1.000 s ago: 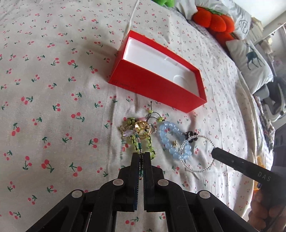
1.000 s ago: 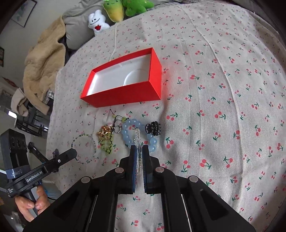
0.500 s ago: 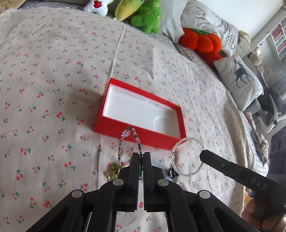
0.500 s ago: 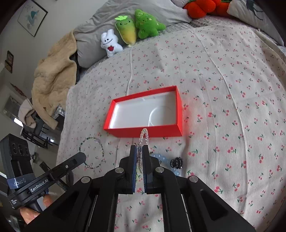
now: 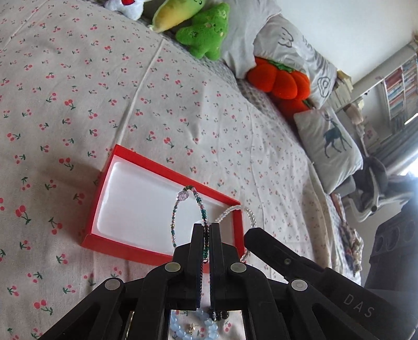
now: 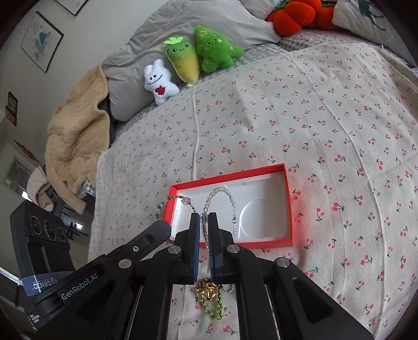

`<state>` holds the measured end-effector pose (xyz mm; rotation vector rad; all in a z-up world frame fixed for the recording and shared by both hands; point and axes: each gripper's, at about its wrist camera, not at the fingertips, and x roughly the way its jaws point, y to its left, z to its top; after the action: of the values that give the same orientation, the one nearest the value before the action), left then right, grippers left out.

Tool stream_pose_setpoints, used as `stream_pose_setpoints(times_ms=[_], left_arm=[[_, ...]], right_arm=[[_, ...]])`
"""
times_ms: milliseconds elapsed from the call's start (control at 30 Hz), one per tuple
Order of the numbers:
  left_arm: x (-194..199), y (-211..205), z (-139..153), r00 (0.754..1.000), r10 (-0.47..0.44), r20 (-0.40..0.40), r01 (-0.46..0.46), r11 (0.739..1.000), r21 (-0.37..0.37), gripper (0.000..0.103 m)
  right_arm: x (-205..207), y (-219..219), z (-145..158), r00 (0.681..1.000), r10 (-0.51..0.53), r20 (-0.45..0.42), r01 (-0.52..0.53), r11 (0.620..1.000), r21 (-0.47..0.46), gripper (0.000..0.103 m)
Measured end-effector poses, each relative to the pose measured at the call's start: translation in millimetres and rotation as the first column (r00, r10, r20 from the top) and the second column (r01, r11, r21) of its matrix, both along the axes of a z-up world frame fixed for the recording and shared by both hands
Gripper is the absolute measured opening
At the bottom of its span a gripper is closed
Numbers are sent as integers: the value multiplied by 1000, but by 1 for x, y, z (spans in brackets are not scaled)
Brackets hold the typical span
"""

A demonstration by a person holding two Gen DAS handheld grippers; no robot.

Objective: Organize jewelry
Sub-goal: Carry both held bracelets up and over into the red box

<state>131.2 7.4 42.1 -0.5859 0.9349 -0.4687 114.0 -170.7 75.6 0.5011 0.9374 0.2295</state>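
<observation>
A red box point(image 5: 224, 201) with a white liner lies open on the cherry-print bedspread; it also shows in the right wrist view point(image 6: 288, 198). My left gripper point(image 5: 206, 230) is shut on a green and pink bead bracelet point(image 5: 199, 204), held up over the box's near edge. My right gripper point(image 6: 205, 221) is shut on a clear bead bracelet point(image 6: 230, 198), also above the box. The right gripper's finger point(image 5: 261, 238) shows close beside the left one. A blue bead bracelet point(image 5: 180, 329), a black clip point(image 5: 219, 315) and a gold and green piece point(image 6: 209, 295) lie on the bed under the grippers.
Plush toys point(image 6: 198, 57) and grey pillows point(image 6: 209, 23) line the head of the bed. An orange plush point(image 5: 279, 78) and a deer cushion point(image 5: 329, 146) lie at the right. A tan blanket point(image 6: 75, 136) hangs off the left side.
Both grippers have lifted their bracelets off the bed and carried them forward to the red box. The two grippers have come closer together.
</observation>
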Motion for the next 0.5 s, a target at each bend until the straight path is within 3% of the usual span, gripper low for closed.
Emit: stream_pose_setpoints(times_ms=[200, 500], left_arm=[[13, 2, -18, 999, 28, -25, -26, 997, 70, 0], [23, 4, -34, 995, 86, -58, -73, 977, 198, 0]], right_arm=[[20, 6, -13, 1000, 26, 1, -26, 1000, 3, 6], [26, -11, -42, 996, -38, -82, 24, 986, -167, 6]])
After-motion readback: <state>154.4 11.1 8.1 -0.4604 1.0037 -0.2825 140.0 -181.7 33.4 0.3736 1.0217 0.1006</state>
